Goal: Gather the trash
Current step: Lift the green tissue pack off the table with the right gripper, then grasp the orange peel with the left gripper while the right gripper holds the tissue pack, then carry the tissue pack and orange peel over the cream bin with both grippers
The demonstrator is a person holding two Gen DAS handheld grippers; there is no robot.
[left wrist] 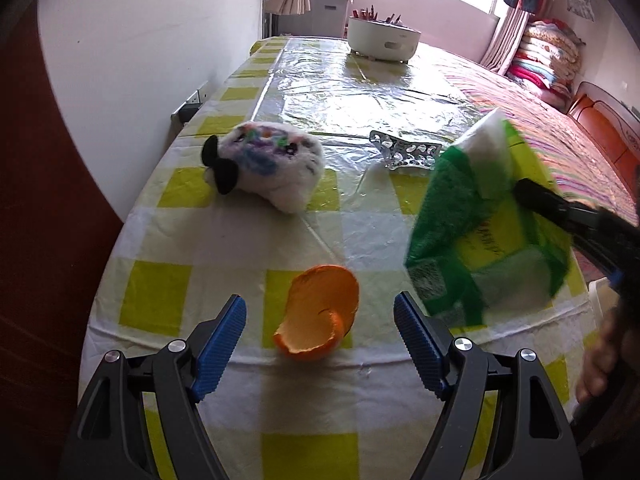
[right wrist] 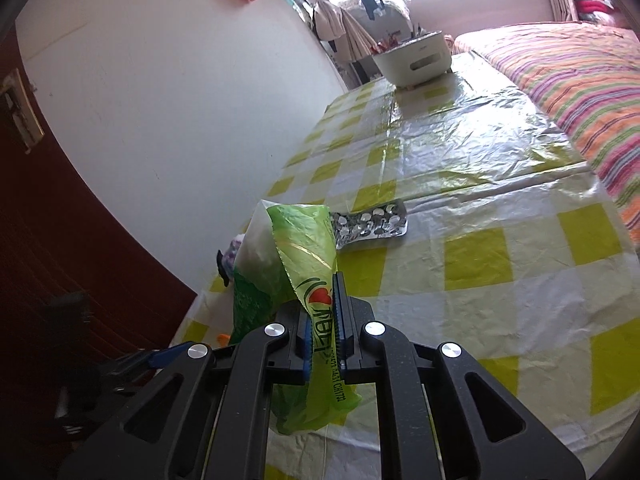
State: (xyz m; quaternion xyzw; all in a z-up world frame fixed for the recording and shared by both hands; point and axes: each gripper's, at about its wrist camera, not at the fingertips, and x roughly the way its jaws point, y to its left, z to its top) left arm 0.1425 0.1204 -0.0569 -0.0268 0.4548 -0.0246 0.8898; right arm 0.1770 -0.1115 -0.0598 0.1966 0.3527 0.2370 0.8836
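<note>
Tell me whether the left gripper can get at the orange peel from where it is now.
Probably yes. The left gripper is open, and the orange peel lies on the table between its fingers with nothing over it. The green bag hangs off to the side.

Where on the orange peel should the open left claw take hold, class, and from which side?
Grip the orange peel across its upright curved wall, coming down from above and the near table edge, where the left claw already straddles it. It lies as an open cup with a curled-in strip, so the thin rim gives the pads two opposing faces; the peel may flex, so close gently.
</note>
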